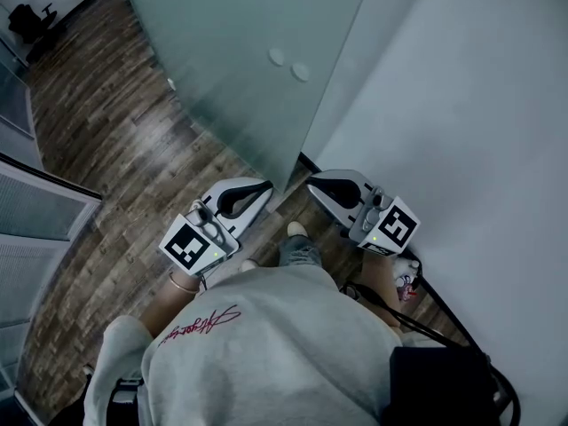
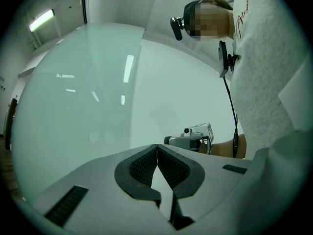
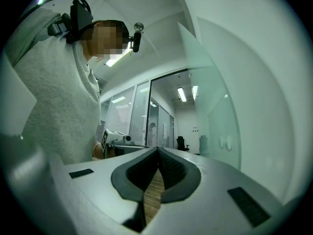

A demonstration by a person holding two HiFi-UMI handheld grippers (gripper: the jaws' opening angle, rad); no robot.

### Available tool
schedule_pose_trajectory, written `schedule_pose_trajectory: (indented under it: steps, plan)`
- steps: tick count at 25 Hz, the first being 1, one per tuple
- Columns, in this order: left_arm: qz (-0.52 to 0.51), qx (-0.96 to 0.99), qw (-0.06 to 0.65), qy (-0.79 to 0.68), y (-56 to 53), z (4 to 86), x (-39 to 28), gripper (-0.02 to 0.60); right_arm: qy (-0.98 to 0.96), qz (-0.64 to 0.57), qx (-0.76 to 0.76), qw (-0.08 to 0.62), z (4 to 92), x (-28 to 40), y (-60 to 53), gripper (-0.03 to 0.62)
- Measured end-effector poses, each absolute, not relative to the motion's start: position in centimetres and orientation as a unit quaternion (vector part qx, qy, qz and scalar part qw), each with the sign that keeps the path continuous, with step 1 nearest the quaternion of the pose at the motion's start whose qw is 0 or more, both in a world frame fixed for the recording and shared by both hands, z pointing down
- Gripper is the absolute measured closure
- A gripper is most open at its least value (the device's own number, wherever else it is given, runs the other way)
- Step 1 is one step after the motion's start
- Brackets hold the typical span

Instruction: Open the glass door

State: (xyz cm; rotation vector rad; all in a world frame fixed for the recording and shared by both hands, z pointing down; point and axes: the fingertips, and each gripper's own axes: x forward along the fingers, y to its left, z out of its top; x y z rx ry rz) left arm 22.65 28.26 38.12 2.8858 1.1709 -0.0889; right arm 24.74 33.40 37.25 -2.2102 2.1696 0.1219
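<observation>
The frosted glass door (image 1: 240, 60) stands ajar, and its free edge comes down to the floor between my two grippers. Two round fittings (image 1: 289, 65) sit on the pane. My left gripper (image 1: 269, 187) is level on the door's left side, just short of the edge, its jaws shut and empty. In the left gripper view the glass door (image 2: 73, 106) fills the frame beyond the left gripper (image 2: 157, 147). My right gripper (image 1: 311, 183) is on the other side of the edge, also shut on nothing. From the right gripper (image 3: 157, 151) the glass door (image 3: 215, 111) stands to the right.
A white wall (image 1: 479, 105) runs along the right. Wood floor (image 1: 115, 131) stretches left and back. Glass partitions with blinds (image 1: 35, 211) stand at the left, and an office chair (image 1: 31, 20) sits far off. The person's shoe (image 1: 297, 231) is just behind the grippers.
</observation>
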Motion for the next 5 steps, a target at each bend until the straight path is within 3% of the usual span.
schedule_pose_trajectory:
  steps: [5]
  plan:
    - [-0.032, 0.927, 0.016, 0.373, 28.10, 38.24, 22.57, 0.565, 0.703, 0.033, -0.710, 0.028, 37.77, 24.22, 32.98, 0.576]
